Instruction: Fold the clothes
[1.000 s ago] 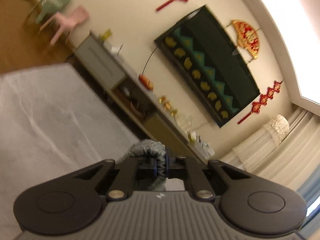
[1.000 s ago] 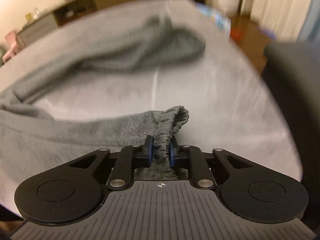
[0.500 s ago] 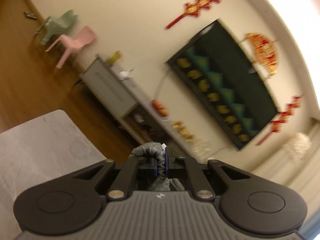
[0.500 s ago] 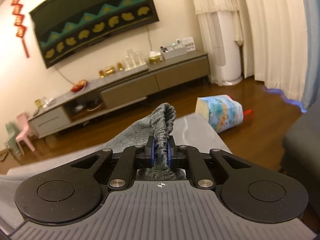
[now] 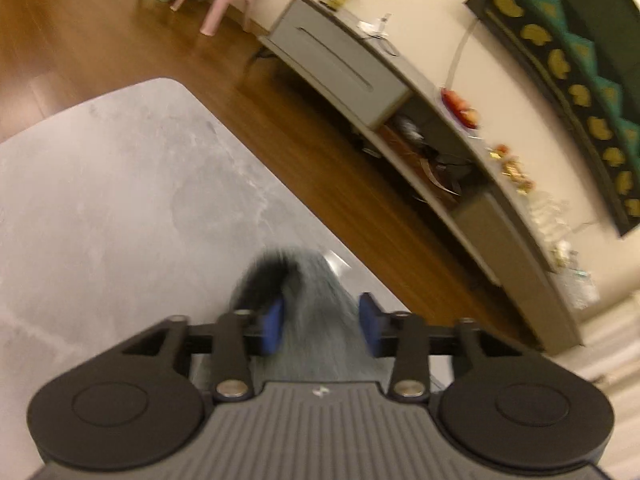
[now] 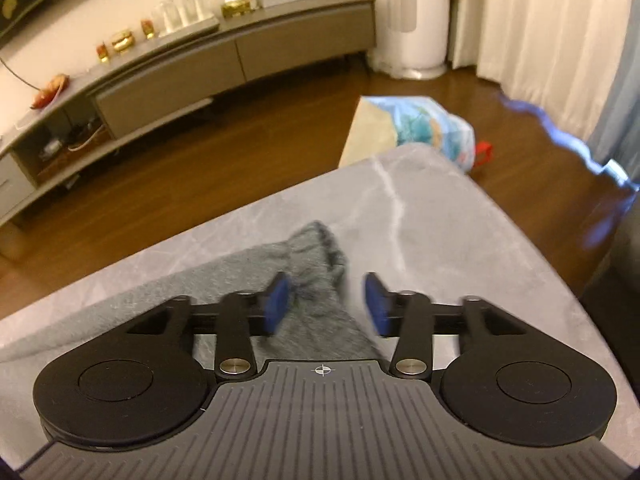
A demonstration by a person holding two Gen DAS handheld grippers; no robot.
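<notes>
You have both claws over the far side of the grey marble-patterned bench (image 6: pixel 420 208), each at one end of the same grey knit garment (image 6: pixel 316 280), and both are letting go. Your left claw (image 5: pixel 320 322) has its blue pads (image 5: pixel 272 326) parted and its jaws are opening; the cloth lies in the gap between them, blurred, its dark bunched edge against the left pad and clear of the right one, so nothing is pinched. Your right claw (image 6: pixel 326 304) is opening its jaws too, with the gathered, ribbed end of the garment sitting between its pads (image 6: pixel 276 304), loose and slumping onto the bench. That ribbed end lies near the far right corner of the bench, a little in from the far edge, and the cloth runs from there back along the bench toward the left of the right-wrist view. In the left-wrist view the other end sits just beside the far edge, with bare bench stretching away toward the left corner. I judge that you carried these two ends here together to lay one part of the garment over another, and that you are releasing at the same time so the fold settles evenly instead of being dragged askew by one claw. Beyond the bench the wooden floor (image 5: pixel 100 40), a low TV cabinet (image 6: pixel 240 60) and a blue printed bag (image 6: pixel 432 128) play no part in the fold.
</notes>
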